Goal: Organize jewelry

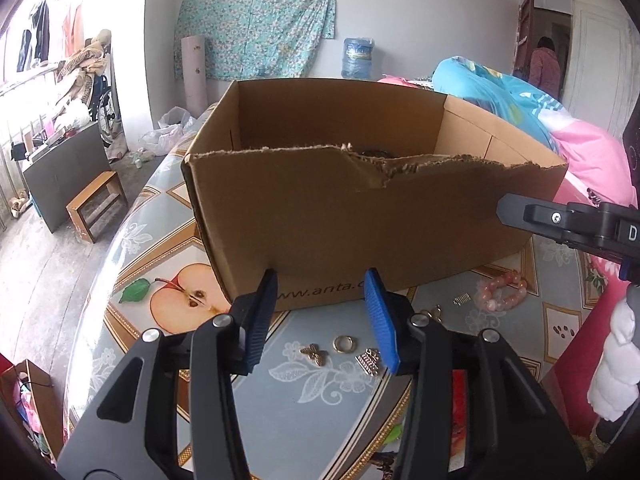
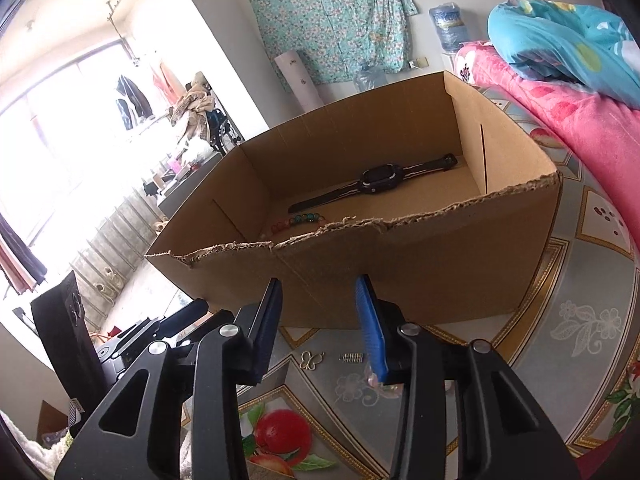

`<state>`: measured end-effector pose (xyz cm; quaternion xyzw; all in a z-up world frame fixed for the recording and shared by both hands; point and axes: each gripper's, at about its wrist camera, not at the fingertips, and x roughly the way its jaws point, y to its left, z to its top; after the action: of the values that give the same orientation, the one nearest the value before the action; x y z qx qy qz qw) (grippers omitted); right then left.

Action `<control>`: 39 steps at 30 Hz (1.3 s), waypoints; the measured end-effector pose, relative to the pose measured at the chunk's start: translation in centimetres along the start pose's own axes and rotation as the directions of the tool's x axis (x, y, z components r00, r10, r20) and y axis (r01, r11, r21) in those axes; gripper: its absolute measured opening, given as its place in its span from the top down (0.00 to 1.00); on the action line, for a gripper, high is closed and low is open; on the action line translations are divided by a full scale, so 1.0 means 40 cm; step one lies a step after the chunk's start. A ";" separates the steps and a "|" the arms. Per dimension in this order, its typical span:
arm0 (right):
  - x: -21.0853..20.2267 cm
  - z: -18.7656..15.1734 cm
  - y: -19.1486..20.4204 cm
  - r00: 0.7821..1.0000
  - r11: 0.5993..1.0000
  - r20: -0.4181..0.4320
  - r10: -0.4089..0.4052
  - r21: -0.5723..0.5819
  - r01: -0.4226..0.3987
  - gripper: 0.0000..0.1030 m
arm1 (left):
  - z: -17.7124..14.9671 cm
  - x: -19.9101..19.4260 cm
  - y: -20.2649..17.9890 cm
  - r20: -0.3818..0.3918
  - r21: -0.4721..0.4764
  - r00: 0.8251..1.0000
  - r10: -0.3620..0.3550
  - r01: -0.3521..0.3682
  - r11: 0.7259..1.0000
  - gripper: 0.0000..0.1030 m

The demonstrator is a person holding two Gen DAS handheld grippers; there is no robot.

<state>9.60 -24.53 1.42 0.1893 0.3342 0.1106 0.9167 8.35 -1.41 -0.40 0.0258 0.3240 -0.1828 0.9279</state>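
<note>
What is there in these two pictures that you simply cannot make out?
- Brown cardboard box, left wrist view: its torn near wall hides the floor and contents.
- Multicoloured bead bracelet in the box, right wrist view: the same torn edge cuts off part of it.
- Pink bead bracelet, right wrist view: mostly behind the right gripper's blue finger pad.
- Small silver spring, left wrist view: too small to identify surely.

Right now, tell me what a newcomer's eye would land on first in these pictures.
The big cardboard box with its torn front edge fills the middle of the table, and inside it lie a black watch and a string of coloured beads. In front of the box, small pieces sit loose on the patterned cloth: a butterfly charm, a gold ring and a pink bead bracelet. Both the left gripper and right gripper hang empty over them.
</note>
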 end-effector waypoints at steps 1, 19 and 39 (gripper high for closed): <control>-0.002 0.003 -0.004 1.000 1.000 0.006 -0.006 -0.003 0.006 0.63 | 0.002 -0.001 0.001 0.006 -0.002 1.000 0.000 0.000 1.000 0.58; -0.055 -0.114 0.029 0.980 0.958 -0.111 -0.166 -0.255 0.133 0.63 | -0.091 -0.070 -0.024 -0.057 0.059 0.998 -0.040 0.043 0.997 0.58; -0.013 -0.141 0.003 0.921 0.884 -0.201 -0.334 -0.406 0.232 0.91 | -0.093 -0.051 -0.030 -0.069 0.058 0.996 -0.065 0.069 0.996 0.58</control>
<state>5.52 -23.05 -2.19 -0.0568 0.4509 0.0602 0.8887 4.25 -1.23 -1.98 0.0489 0.3498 -0.2224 0.9087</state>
